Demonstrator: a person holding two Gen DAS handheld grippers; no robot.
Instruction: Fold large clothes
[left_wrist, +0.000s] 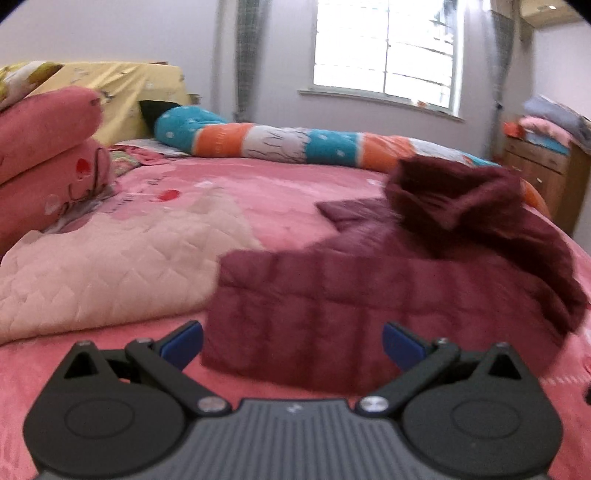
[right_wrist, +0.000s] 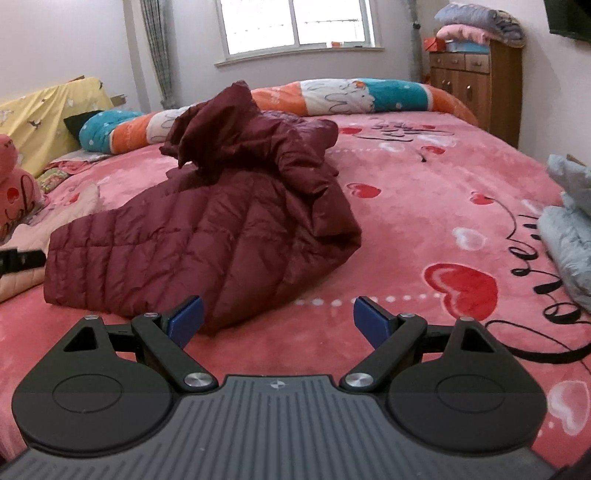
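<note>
A dark red quilted down jacket (right_wrist: 207, 229) lies crumpled on the pink bed (right_wrist: 424, 229), its hood or collar end bunched up toward the far side. In the left wrist view the same jacket (left_wrist: 332, 295) fills the middle, blurred, its near hem straight ahead. My left gripper (left_wrist: 291, 343) is open, blue pads apart just in front of the hem, nothing between them. My right gripper (right_wrist: 277, 321) is open too, close to the jacket's near right corner, its left pad (right_wrist: 186, 319) beside the fabric.
A pale pink quilted garment (left_wrist: 103, 269) lies left of the jacket. Folded pink bedding (left_wrist: 44, 155) is stacked at far left. A rolled orange and teal blanket (right_wrist: 332, 98) runs along the bed's far side. Light blue clothes (right_wrist: 569, 236) sit at right. A wooden dresser (right_wrist: 476, 85) stands by the wall.
</note>
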